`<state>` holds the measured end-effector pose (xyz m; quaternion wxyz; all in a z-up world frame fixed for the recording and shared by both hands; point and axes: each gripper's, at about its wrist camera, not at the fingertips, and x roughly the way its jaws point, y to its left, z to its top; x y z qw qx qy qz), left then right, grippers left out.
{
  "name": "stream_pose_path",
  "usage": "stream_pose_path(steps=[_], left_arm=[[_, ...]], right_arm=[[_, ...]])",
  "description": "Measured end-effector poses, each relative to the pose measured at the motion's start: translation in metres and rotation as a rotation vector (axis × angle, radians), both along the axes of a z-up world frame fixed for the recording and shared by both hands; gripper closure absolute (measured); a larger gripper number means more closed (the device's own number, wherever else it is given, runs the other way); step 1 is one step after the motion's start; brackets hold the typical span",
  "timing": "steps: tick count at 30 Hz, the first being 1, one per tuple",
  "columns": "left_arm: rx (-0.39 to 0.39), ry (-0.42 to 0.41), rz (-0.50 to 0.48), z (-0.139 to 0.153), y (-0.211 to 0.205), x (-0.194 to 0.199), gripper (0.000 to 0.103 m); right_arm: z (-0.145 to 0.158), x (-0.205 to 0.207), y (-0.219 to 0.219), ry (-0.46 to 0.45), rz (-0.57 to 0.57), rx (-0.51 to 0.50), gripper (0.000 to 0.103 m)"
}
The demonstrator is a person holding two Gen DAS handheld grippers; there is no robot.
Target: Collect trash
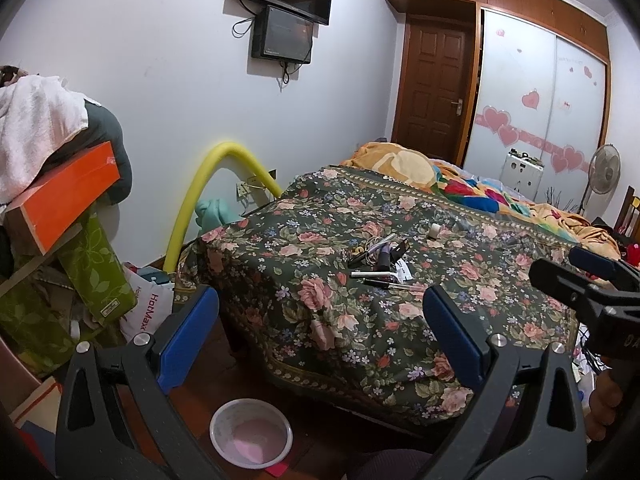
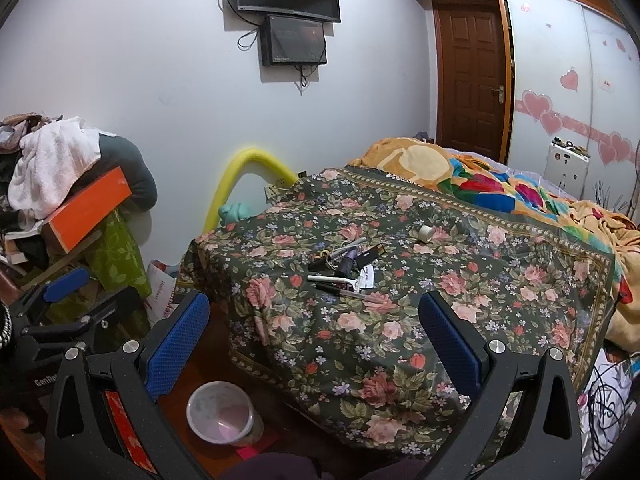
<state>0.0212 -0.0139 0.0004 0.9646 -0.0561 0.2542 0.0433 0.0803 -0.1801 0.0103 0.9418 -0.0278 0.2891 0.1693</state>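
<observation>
Both grippers are held wide apart, nothing between the pads: left gripper [image 1: 320, 336] and right gripper [image 2: 314, 336], each aimed over the near edge of a table covered by a floral cloth [image 2: 400, 320]. Right gripper is also seen from the left wrist view at the right edge [image 1: 592, 280]; left gripper is seen from the right wrist view at the left edge [image 2: 68, 292].

Trash is clustered mid-table: a pile of small items [image 1: 378, 256] [image 2: 346, 260] – pens, a dark tube, loose wires, a white paper slip, exact types hard to tell. A small white tape roll [image 1: 434, 231] [image 2: 425, 233] is set apart from the pile, farther back.

A clear plastic bin [image 1: 251, 434] [image 2: 221, 414] with a pink bottom is placed on the floor below the table's near corner, just beside the left pad in both views.

A cluttered heap with an orange box [image 1: 64, 196] is stacked at left. A bed with a bright blanket [image 2: 480, 184] is located behind the table.
</observation>
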Motion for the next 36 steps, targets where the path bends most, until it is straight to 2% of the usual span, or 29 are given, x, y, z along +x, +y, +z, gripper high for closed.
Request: stream_pose_path(steps=[9, 19, 25, 30, 36], left_arm=[[-0.019, 0.061, -0.031, -0.018, -0.015, 0.05, 0.001], [-0.045, 0.204, -0.054, -0.066, -0.043, 0.141, 0.001], [-0.051, 0.28, -0.059, -0.099, -0.053, 0.192, 0.002], [-0.076, 0.342, -0.047, -0.131, -0.056, 0.231, 0.019], [-0.105, 0.382, -0.025, -0.16, -0.05, 0.258, 0.033]], right_arm=[[-0.032, 0.048, -0.028, 0.085, -0.016, -0.046, 0.0], [-0.075, 0.123, -0.052, 0.179, -0.033, -0.1, 0.003], [-0.106, 0.166, -0.051, 0.248, 0.006, -0.113, 0.017], [-0.134, 0.203, -0.046, 0.333, 0.045, -0.076, 0.034], [-0.162, 0.246, -0.024, 0.425, 0.137, -0.027, 0.052]])
